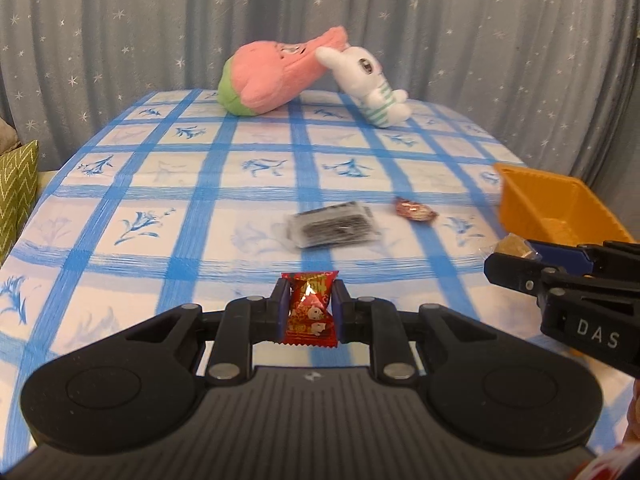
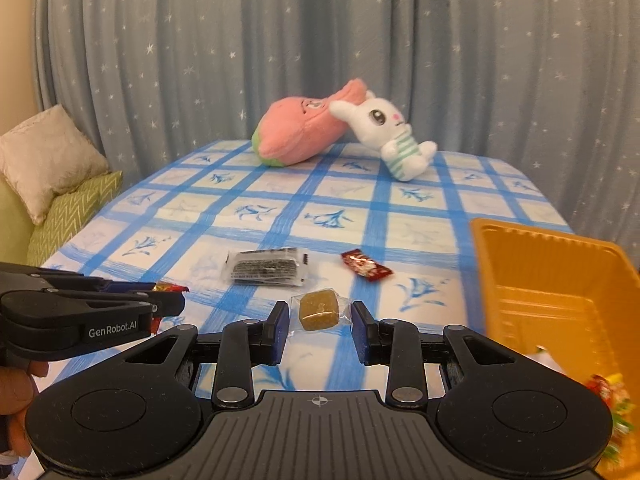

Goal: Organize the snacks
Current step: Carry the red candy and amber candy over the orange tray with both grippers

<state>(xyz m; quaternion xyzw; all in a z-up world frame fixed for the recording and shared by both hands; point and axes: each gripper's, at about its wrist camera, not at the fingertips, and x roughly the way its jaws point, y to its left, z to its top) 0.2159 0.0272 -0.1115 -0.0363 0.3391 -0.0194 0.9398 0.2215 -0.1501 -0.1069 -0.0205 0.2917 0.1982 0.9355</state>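
My left gripper is shut on a red printed candy packet, held upright above the checked tablecloth. In the right wrist view it comes in from the left as the left gripper, with the red packet peeking out. My right gripper is shut on a brown cube candy in a clear wrapper, its pads pinching the wrapper's sides. The left wrist view shows the right gripper and brown candy just before the orange tray. A dark packet and a small red candy lie on the cloth.
The orange tray stands at the right edge with several colourful snacks in its near corner. A pink plush and a white rabbit plush lie at the far end before a starry curtain. Cushions sit left of the table.
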